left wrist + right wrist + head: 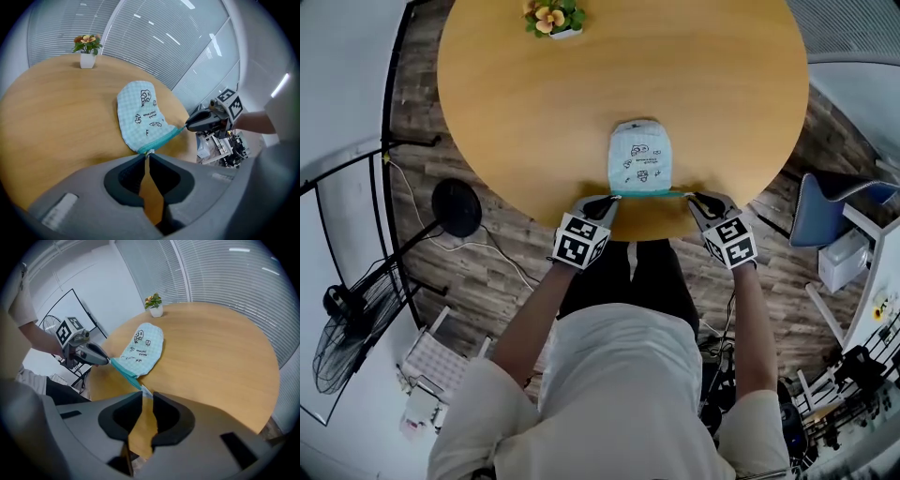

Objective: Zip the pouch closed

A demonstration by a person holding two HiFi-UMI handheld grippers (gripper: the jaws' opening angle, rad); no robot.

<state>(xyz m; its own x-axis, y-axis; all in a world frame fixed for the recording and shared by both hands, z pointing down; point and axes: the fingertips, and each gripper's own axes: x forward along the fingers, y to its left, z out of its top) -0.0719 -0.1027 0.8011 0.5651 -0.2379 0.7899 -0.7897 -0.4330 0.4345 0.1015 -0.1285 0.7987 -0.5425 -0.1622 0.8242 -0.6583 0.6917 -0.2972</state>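
The round wooden desk [534, 122] fills the upper part of the head view. The light-blue checked pouch [639, 157] lies flat near its near rim, with its teal zip edge [649, 194] facing the person.

The left gripper [611, 200] has its fingers [127, 178] pressed together on the left end of that edge. The right gripper [690, 196] has its fingers [171, 417] pinched on a small pale tab at the right end. The zip line runs taut between them. I cannot tell how far the zip is already closed.

A small potted plant [553, 19] stands well apart at the far rim.

The likely failure is a slip. Both grips catch only a sliver of fabric at the fingertips, so a hard pull along the zip could tear one end free. The pouch also sits close to the rim, so an uneven tug could drag it off the desk.
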